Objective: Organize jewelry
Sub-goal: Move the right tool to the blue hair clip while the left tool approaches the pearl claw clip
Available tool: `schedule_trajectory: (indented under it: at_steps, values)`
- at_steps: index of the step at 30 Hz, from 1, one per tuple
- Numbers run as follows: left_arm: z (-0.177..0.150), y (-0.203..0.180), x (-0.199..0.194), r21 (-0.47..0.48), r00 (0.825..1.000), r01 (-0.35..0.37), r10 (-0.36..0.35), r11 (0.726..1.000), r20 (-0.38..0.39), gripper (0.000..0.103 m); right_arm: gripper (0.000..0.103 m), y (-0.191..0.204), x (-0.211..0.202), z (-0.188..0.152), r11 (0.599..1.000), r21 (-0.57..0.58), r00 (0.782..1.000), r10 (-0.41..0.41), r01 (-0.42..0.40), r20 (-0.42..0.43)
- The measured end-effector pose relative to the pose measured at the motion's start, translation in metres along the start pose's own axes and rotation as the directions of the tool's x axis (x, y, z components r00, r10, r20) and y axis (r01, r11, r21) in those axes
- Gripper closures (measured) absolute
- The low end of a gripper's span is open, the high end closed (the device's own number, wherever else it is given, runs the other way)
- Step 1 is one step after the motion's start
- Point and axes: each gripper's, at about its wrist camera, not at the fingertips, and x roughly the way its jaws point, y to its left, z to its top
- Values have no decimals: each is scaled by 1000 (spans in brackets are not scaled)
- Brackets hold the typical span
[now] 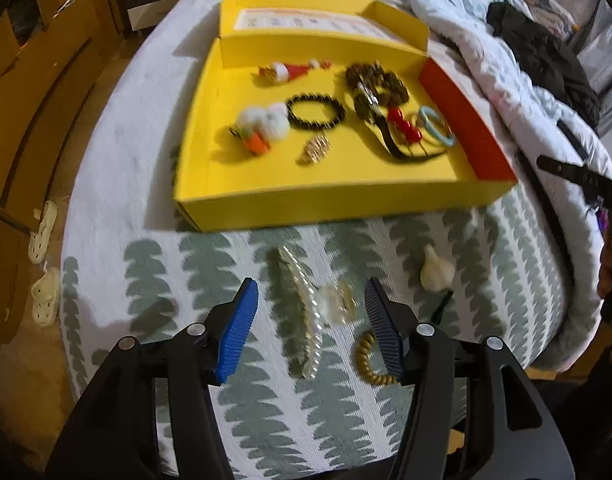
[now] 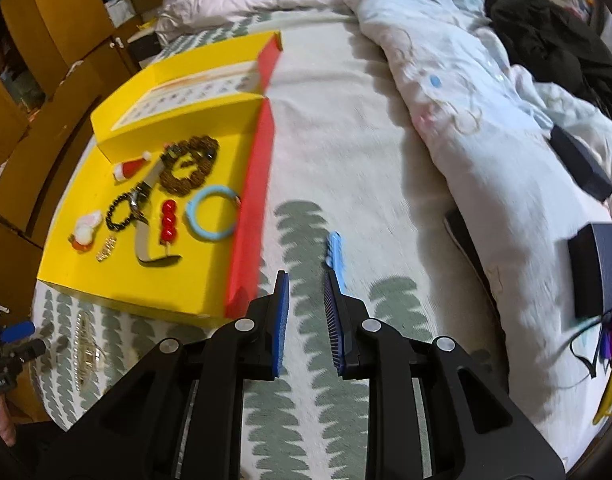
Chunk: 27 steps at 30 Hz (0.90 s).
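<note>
Left wrist view: jewelry on a leaf-patterned bed.
Left hand-held gripper (image 1: 311, 330) gapes wide, empty, over the long pearl hair clip (image 1: 302, 316); yellow cardboard box (image 1: 325, 204) at twelve o'clock. Right hand-held gripper (image 2: 306, 314) stands narrow, empty.

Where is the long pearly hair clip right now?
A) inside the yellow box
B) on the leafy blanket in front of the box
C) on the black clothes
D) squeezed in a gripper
B: the pearl hair clip lies on the leaf-print blanket, nearer the camera than the yellow box, under the left gripper, whose fingers stand apart.
</note>
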Motion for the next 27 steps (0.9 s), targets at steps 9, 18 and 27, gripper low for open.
schedule_trajectory:
  at_steps: [9, 18, 27]
  values:
    - [-11, -21, 22, 19, 999, -17, 18, 1000, -38, 36, 67, -11, 33, -7, 1000, 22, 998, -16, 18, -66]
    - [-12, -17, 38, 1, 997, -52, 52, 999, -63, 32, 60, -18, 45, 2, 999, 39, 998, -11, 13, -62]
    - [-13, -21, 57, 7, 991, -94, 94, 996, -97, 32, 60, -28, 68, 9, 998, 59, 996, -10, 15, -90]
